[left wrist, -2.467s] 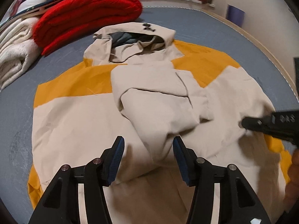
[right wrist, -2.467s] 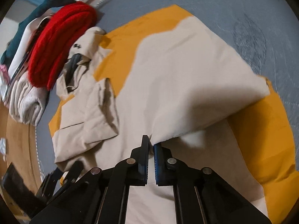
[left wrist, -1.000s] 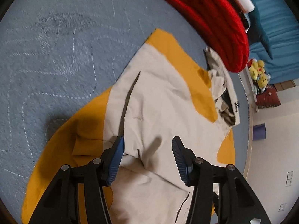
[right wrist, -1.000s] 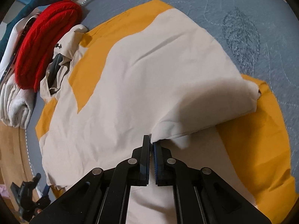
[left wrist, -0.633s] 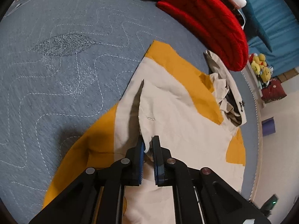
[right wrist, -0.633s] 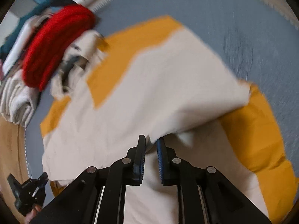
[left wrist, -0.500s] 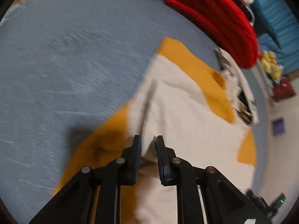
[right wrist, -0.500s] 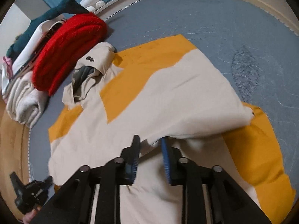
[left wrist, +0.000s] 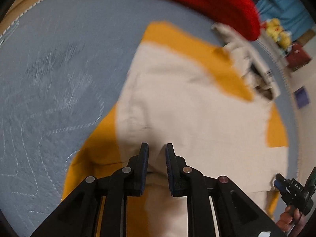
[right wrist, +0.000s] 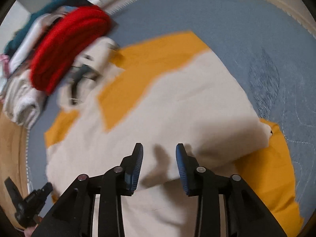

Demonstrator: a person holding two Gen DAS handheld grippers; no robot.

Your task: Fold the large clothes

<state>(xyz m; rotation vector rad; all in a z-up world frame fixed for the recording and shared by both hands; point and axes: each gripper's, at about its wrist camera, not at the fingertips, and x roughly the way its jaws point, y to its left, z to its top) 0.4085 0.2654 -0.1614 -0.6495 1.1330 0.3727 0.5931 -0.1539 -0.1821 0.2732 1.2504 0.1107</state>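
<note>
A large cream and orange hooded jacket (left wrist: 189,102) lies on a blue quilted bed cover (left wrist: 49,69), sleeves folded in over the body. My left gripper (left wrist: 156,150) hovers over the jacket's near left part, jaws slightly apart with cream cloth showing between them. In the right wrist view the jacket (right wrist: 177,108) fills the middle, and my right gripper (right wrist: 159,150) is open above a folded cream edge, holding nothing. The hood (right wrist: 86,73) lies at the far end. Both views are motion-blurred.
A folded red blanket (right wrist: 67,49) and a pale rolled towel (right wrist: 21,98) lie beyond the hood. Soft toys (left wrist: 276,31) sit at the bed's far end. The other gripper shows at the right edge of the left wrist view (left wrist: 294,189) and bottom left of the right wrist view (right wrist: 27,203).
My right gripper has opened and let go of the cream jacket edge it held. My left gripper closed on the left edge, then parted a little. Both cameras have pulled back.
</note>
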